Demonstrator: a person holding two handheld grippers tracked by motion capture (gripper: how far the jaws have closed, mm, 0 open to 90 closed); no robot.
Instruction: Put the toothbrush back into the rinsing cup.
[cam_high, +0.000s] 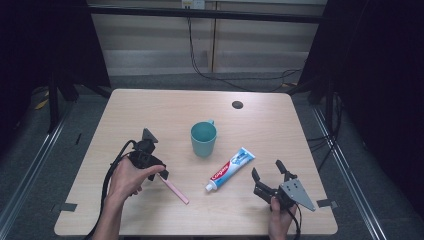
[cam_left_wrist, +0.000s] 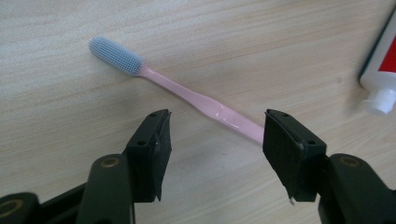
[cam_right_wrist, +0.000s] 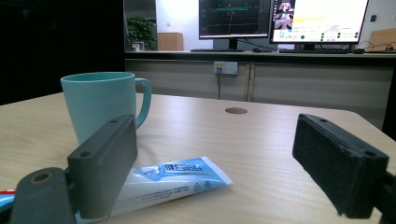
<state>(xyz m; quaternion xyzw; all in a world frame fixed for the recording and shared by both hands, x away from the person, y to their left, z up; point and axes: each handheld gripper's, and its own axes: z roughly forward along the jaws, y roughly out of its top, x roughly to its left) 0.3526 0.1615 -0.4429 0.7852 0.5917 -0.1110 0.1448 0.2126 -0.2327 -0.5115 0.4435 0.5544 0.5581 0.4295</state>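
Fingers (cam_left_wrist: 154, 149) of my left gripper (cam_left_wrist: 217, 140) stand released, straddling the pink toothbrush (cam_left_wrist: 187, 93) handle — it lies flat on the table (cam_high: 165, 107), lower left of centre in the high view. My right gripper (cam_high: 270, 176) also gapes, unladen, at lower right beside the toothpaste tube (cam_high: 231, 169).

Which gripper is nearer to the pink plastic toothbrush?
Left. The left gripper hangs open just above the pink plastic toothbrush, its handle between the jaws. The right gripper waits beyond the toothpaste tube.
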